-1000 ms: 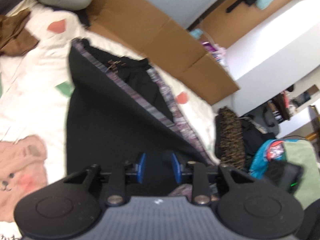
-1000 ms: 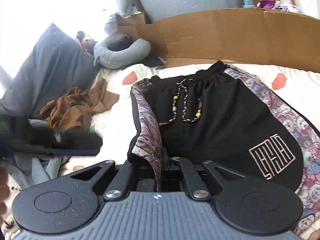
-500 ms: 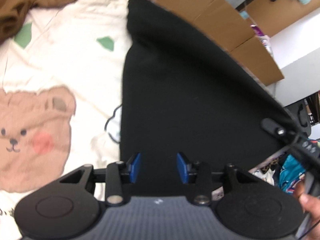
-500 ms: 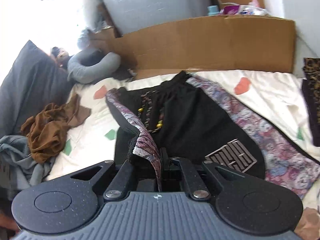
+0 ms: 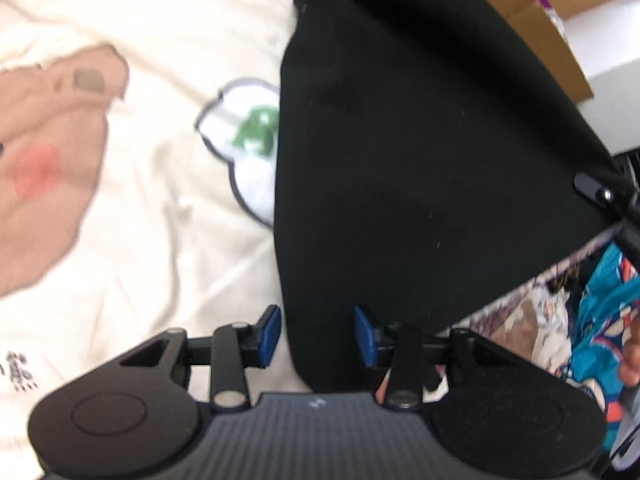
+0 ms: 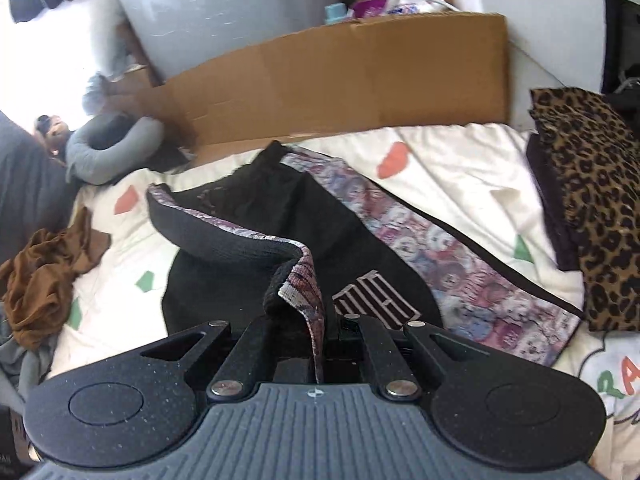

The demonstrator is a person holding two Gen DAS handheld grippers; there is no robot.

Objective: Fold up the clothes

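Black trousers (image 6: 280, 216) with a patterned purple side stripe lie on a cream bedspread (image 6: 460, 168). My right gripper (image 6: 320, 332) is shut on a lifted edge of the trousers, the stripe folded over the black cloth. In the left wrist view the black cloth (image 5: 420, 152) fills the middle. My left gripper (image 5: 316, 332) is open, its blue pads (image 5: 270, 330) either side of the cloth's lower edge, close above the bedspread (image 5: 140, 220). Whether the pads touch the cloth I cannot tell.
A leopard-print garment (image 6: 592, 200) lies folded at the right. A brown garment (image 6: 44, 276) lies crumpled at the left. A grey neck pillow (image 6: 112, 148) and cardboard sheets (image 6: 340, 84) stand behind. Blue clothing (image 5: 600, 312) lies at the bed's edge.
My left gripper has opened wider and dropped closer to the trousers' lower edge. My right gripper has carried the held edge to the right across the trousers.
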